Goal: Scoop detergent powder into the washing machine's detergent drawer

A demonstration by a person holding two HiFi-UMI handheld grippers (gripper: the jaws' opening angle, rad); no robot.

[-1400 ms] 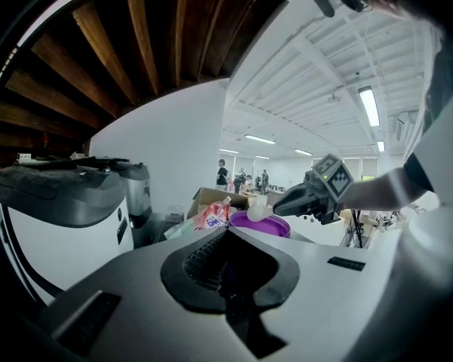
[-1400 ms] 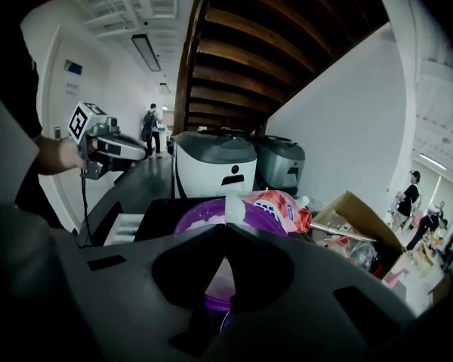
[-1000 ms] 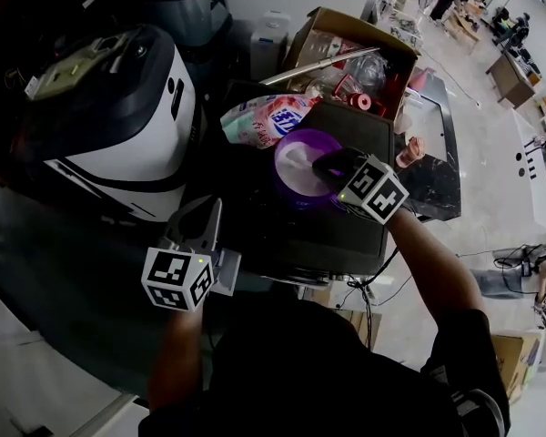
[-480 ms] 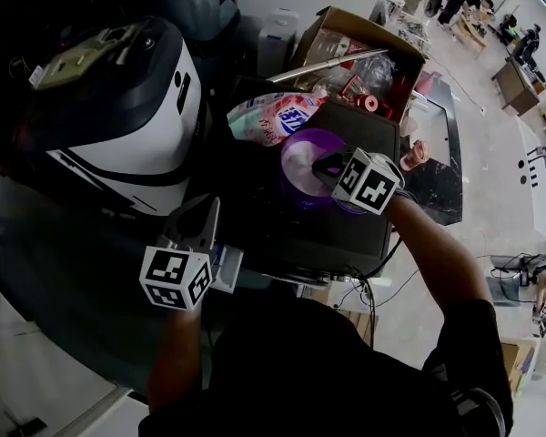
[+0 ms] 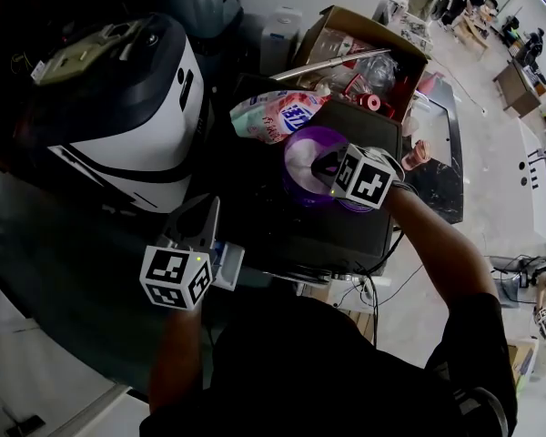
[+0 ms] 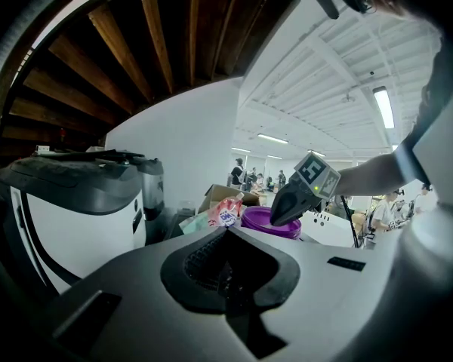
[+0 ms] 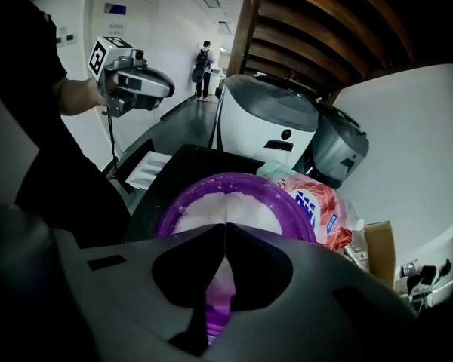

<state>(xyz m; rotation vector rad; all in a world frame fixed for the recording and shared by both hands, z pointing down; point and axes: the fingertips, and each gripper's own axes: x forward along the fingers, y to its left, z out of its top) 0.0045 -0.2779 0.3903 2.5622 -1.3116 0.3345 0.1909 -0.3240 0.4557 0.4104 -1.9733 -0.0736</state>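
A purple bowl of white detergent powder stands on the black washing machine top. My right gripper reaches into the bowl from the right. It is shut on the purple handle of a scoop, whose head is hidden under the jaws. My left gripper hovers at the machine's front left corner, shut and holding nothing. Just beside it the white detergent drawer stands pulled out. From the left gripper view, the right gripper dips over the bowl.
A pink detergent bag lies behind the bowl. A white and black appliance stands at the left. An open cardboard box of clutter sits at the back, and people stand in the distance.
My right gripper has shifted slightly left and further over the powder in the bowl. The left gripper has stayed where it was.
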